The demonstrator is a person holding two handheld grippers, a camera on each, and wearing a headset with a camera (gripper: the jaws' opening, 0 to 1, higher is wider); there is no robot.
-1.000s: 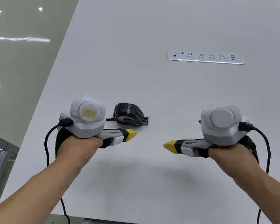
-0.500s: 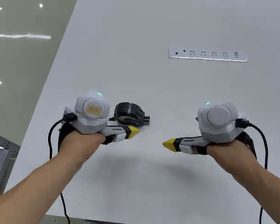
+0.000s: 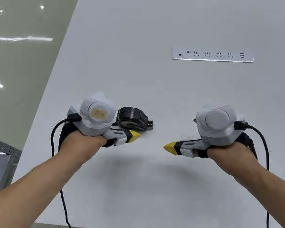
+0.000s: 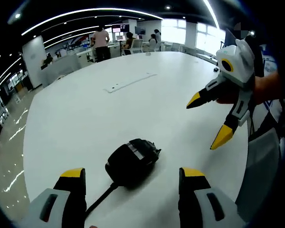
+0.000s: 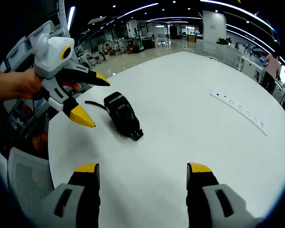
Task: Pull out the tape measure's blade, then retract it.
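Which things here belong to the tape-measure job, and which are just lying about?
Job: tape measure; left tongs, open; right tongs, open.
Lying about: power strip, farther back on the white table.

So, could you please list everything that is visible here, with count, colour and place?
tape measure: one, black, on the table just beyond the left gripper's jaws, blade not drawn out
strap: one, black, trailing from the tape measure
power strip: one, white, flat on the far part of the table
table: one, white, under everything
floor: glossy grey-green, left of the table
left gripper: one, white and black with yellow tips, open, beside the tape measure
right gripper: one, same colours, open, over bare table
hands: two, one around each gripper's handle
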